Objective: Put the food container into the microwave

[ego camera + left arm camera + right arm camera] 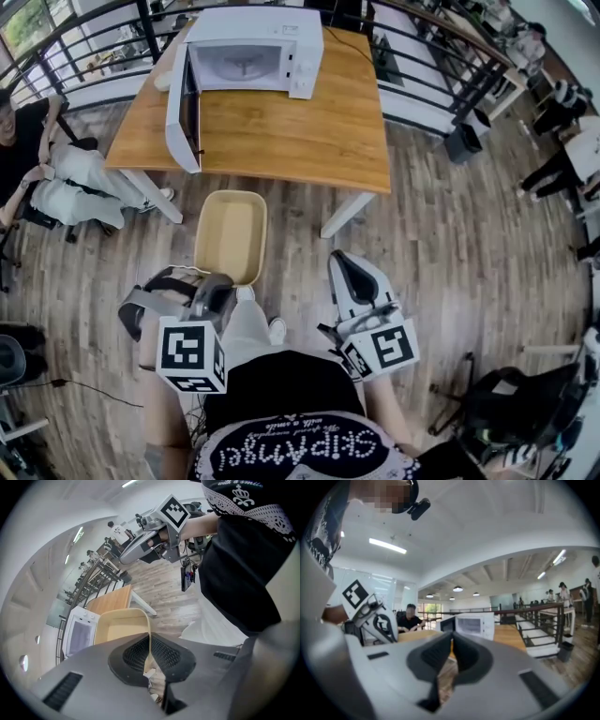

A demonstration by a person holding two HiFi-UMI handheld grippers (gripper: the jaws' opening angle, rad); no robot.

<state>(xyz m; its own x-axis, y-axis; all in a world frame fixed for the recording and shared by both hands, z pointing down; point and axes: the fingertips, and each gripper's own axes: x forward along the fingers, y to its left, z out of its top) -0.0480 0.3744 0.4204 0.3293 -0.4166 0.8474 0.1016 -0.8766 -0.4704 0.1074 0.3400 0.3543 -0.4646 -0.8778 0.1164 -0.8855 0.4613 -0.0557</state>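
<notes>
Now the left gripper [230, 284] pinches the container's [230, 234] near rim, holding it above the floor [450, 244] just short of the table's [291, 131] near edge; the right gripper [341, 262] seems pressed together, empty; the microwave [255, 52] sits at the far edge, door [182, 111] open

Bare floor [441, 253] lies between me and the table [300, 131], whose near half is bare right up to the microwave [251, 49] and its open mouth. The open door [183, 108] juts toward me on the left. A seated person [56, 178] is off the table's left corner.
</notes>
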